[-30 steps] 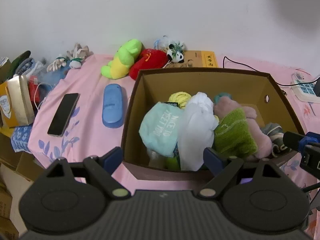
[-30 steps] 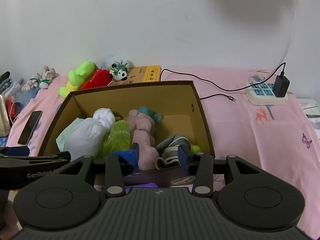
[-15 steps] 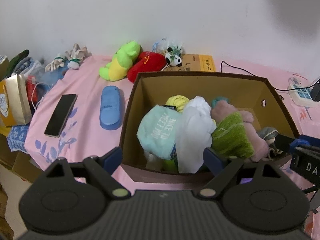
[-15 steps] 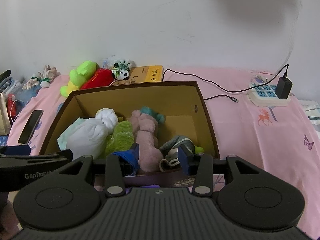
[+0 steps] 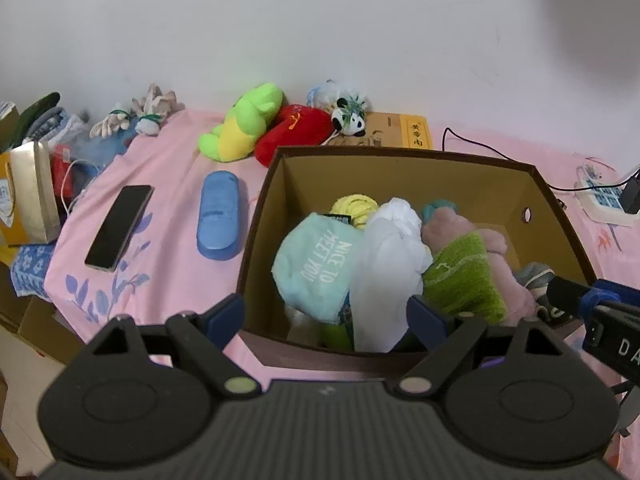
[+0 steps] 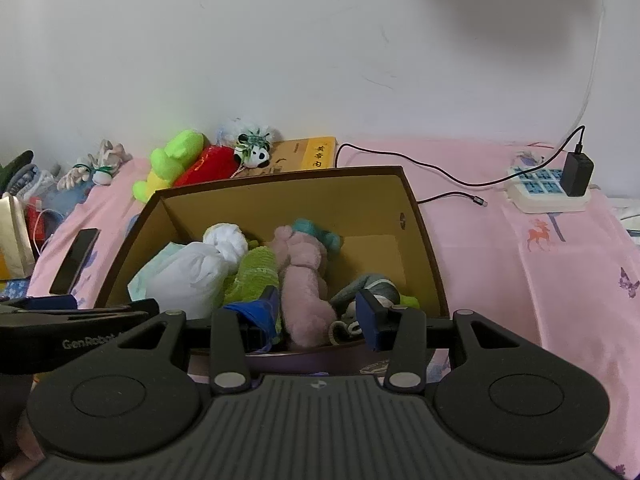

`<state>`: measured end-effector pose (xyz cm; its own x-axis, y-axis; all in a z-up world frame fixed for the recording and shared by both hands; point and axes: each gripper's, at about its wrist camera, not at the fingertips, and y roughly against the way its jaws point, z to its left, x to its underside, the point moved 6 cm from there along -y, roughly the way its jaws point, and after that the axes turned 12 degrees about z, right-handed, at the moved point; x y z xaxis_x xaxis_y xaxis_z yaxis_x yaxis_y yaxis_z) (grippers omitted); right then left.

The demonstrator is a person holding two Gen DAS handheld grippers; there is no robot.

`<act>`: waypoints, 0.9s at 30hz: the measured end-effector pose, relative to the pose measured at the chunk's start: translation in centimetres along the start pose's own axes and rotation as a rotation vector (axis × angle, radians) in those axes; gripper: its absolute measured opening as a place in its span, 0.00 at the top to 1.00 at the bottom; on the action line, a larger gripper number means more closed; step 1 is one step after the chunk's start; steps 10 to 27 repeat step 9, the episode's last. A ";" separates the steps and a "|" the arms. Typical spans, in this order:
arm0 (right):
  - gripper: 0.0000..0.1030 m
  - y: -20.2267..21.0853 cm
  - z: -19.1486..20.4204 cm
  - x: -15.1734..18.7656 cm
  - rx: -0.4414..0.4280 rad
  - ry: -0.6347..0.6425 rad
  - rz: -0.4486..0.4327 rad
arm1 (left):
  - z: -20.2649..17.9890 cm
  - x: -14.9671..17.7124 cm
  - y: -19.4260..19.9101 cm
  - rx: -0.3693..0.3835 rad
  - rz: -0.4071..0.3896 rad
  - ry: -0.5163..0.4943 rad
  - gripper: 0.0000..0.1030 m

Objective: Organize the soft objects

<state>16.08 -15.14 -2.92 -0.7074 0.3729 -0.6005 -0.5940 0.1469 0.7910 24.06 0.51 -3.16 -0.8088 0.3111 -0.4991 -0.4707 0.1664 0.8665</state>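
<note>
While both grippers are being held at the near wall of the cardboard box (image 5: 404, 184), nothing is being gripped by either one. The left gripper (image 5: 326, 316) is being kept with its jaws spread wide, its blue fingertips (image 5: 226, 312) straddling the box's near left corner. The right gripper (image 6: 316, 314) is being kept moderately open, its jaws parted just above the near rim, with the pink plush (image 6: 306, 276) lying in the box behind the gap and not being pinched.

Inside the box a pile of soft things is being kept: a mint cloth (image 5: 316, 264) printed "NICE TO MEET YOU" is lying at the left, a white cloth bundle (image 5: 390, 260) is resting against it, a green towel (image 5: 464, 276) is lying just beside that, and the pink plush is touching the towel's far side. A yellow roll (image 5: 356, 206) and a teal item (image 6: 318, 232) are being partly hidden behind them, and a grey sock (image 6: 372, 286) is lying at the near right corner.

Outside the box, on the pink sheet (image 6: 520, 264), a green plush (image 5: 244, 126), a red plush (image 5: 298, 132) and a small panda (image 5: 350, 120) are being left against the wall, well apart from both grippers. A blue case (image 5: 220, 214) and a phone (image 5: 120, 226) are lying to the left of the box, and a power strip (image 6: 548, 192) is sitting to its right.
</note>
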 end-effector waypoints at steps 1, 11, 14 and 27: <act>0.74 0.0 0.1 0.0 -0.005 0.000 -0.003 | 0.0 0.0 0.0 0.001 0.000 -0.002 0.14; 0.74 0.2 0.0 -0.1 -0.032 -0.018 -0.020 | -0.4 -0.3 0.8 -0.005 -0.059 -0.028 0.17; 0.74 0.2 0.0 -0.1 -0.032 -0.018 -0.020 | -0.4 -0.3 0.8 -0.005 -0.059 -0.028 0.17; 0.74 0.2 0.0 -0.1 -0.032 -0.018 -0.020 | -0.4 -0.3 0.8 -0.005 -0.059 -0.028 0.17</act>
